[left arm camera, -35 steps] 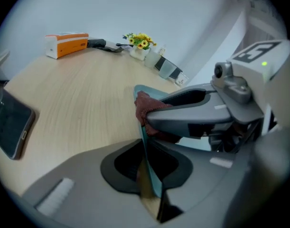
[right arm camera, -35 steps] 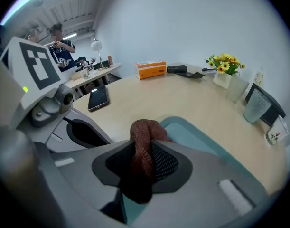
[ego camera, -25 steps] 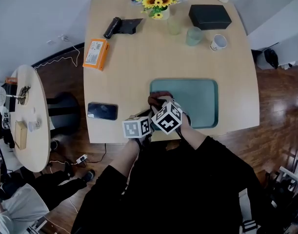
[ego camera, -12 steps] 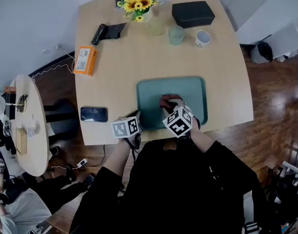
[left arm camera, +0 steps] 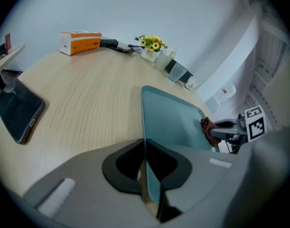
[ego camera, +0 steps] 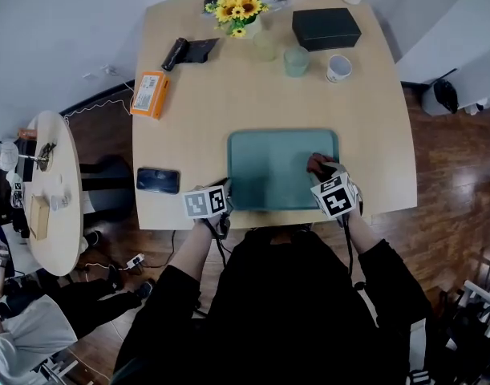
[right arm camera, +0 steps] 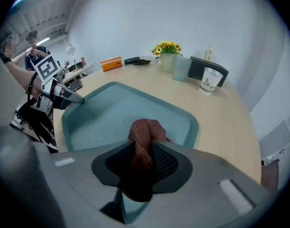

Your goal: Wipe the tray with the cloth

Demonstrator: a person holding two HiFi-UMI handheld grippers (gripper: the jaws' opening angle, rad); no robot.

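We see the right gripper point(right arm camera: 144, 144) pinching the red cloth point(right arm camera: 145, 129), which rests inside the tray point(ego camera: 265, 163) at its near right corner. The left gripper point(left arm camera: 145, 151) is pressed together on the tray's near left rim.

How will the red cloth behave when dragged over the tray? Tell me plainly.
Probably floppy: the cloth bunches and droops in folds between the right tongs. Its open weave looks light and should drag rather than slip on the smooth tray.
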